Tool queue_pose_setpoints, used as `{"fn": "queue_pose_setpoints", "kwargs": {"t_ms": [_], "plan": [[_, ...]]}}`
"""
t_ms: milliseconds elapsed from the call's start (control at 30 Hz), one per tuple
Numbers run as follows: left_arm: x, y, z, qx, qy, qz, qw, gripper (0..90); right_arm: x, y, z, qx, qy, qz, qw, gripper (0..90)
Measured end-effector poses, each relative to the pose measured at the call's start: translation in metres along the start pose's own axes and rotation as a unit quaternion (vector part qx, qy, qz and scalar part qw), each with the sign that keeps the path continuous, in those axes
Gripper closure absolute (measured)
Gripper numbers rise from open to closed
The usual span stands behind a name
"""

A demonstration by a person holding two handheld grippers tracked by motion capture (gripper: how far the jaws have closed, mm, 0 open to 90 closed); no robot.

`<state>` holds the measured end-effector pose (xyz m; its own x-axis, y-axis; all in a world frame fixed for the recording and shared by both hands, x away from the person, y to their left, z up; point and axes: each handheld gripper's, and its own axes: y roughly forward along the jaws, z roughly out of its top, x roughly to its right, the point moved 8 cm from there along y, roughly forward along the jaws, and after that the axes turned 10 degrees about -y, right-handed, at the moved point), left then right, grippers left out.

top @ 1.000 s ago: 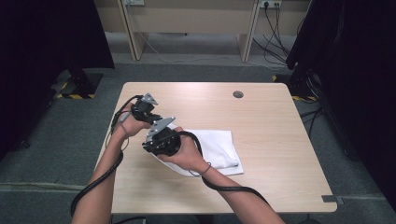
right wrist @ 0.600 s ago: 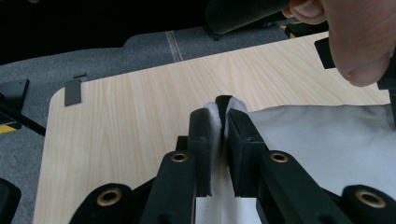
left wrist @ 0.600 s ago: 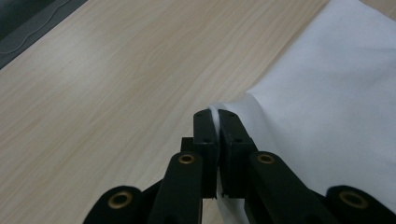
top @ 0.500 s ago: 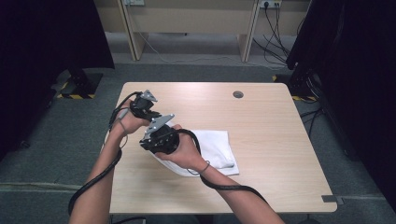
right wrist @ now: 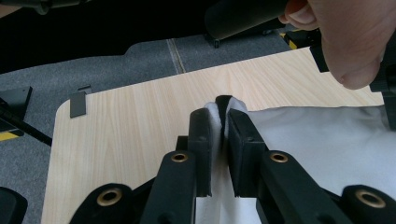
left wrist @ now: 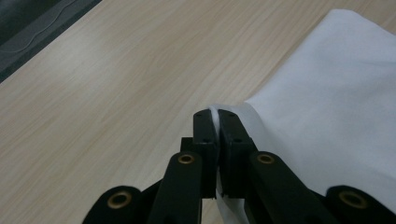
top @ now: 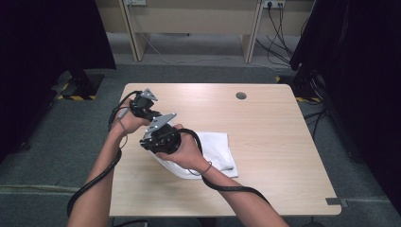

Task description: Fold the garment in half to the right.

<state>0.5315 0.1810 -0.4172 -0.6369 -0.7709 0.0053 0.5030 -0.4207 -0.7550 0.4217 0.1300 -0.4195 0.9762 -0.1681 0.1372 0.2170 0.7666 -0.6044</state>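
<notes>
Both corners are taken: the left claw (left wrist: 217, 122) and right claw (right wrist: 218, 122) each pinch an edge of the white cloth (top: 215, 151), which trails behind them onto the worktop (top: 274, 142), its folding seemingly unfinished.

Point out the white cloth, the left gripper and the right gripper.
white cloth (top: 215, 146): high view, flat middle of the fabric on the table.
left gripper (left wrist: 216, 122): left gripper view, between the shut jaw tips.
right gripper (right wrist: 221, 122): right gripper view, between the jaw tips pinching the cloth.
</notes>
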Motion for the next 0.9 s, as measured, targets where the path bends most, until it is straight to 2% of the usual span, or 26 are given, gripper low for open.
{"fn": "queue_pose_setpoints", "kwargs": {"t_ms": [900], "plan": [[-0.007, -0.02, 0.005, 0.006, 0.0, 0.016, 0.9999, 86.1, -0.001, -0.002, 0.017, 0.016, -0.002, -0.003, 0.9999, 81.2]]}}
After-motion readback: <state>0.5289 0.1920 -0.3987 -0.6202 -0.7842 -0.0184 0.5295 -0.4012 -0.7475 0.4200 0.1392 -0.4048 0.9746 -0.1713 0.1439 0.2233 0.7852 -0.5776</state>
